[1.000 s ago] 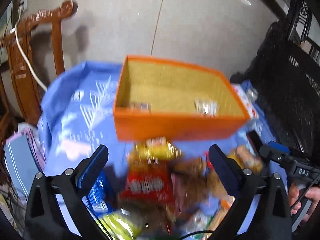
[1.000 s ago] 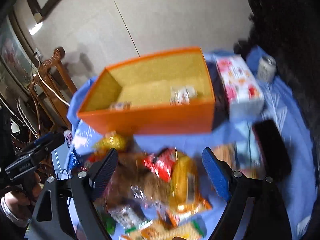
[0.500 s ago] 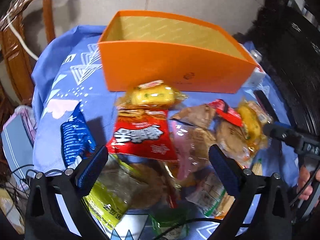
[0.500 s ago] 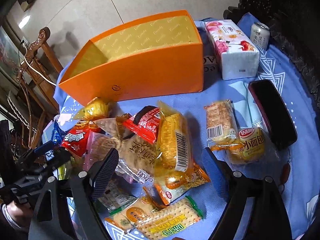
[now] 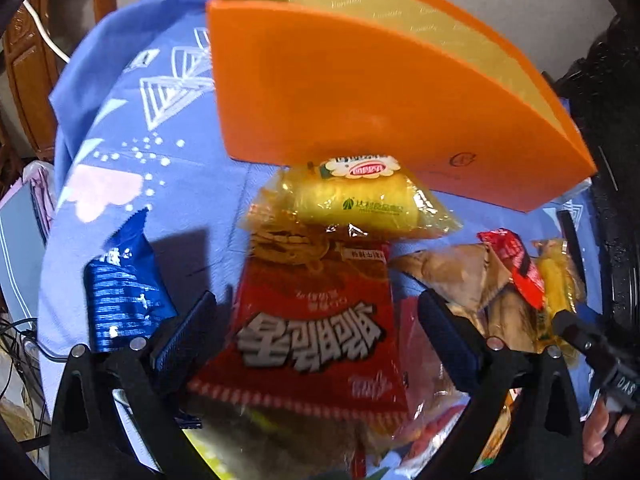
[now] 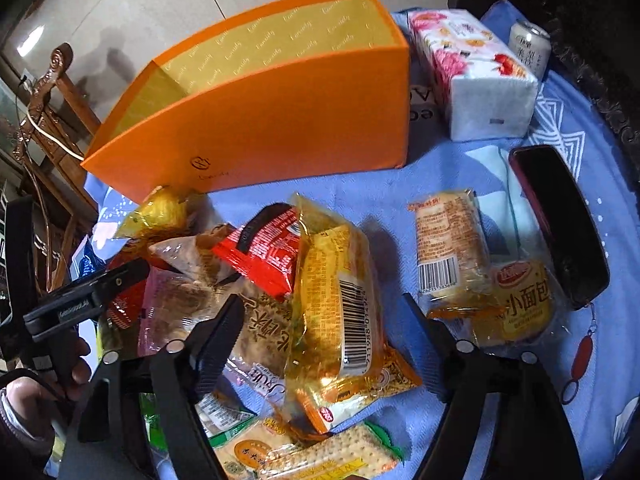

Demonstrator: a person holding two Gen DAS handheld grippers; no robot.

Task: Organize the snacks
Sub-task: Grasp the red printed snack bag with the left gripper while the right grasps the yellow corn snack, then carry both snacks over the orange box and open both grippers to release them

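An orange box (image 6: 256,120) with a gold lining stands at about 11 o'clock on the blue-clothed surface (image 6: 472,392) in the right wrist view, and at 12 o'clock in the left wrist view. Only its near wall and the upper part of its inner lining show; what lies inside cannot be told from here.

The snacks lie in a loose heap on the cloth in front of the box, outside it. In the left wrist view the left gripper (image 5: 316,336) hangs over a red packet (image 5: 312,340), which sits between its wide-apart jaws; the pads do not press on it. A yellow packet (image 5: 360,200) lies at 12 o'clock from the red one, against the foot of the box, and a blue packet (image 5: 120,296) lies at 9 o'clock.

In the right wrist view the right gripper (image 6: 320,336) has just been narrowing its jaws, yet they stand apart around a yellow barcode packet (image 6: 340,312) without clamping it. A small bread pack (image 6: 452,256) lies at 2 o'clock, a cracker pack (image 6: 336,456) at 6 o'clock. A floral tissue pack (image 6: 476,76), a drink can (image 6: 528,48) and a dark case (image 6: 560,224) sit toward 1 and 3 o'clock.
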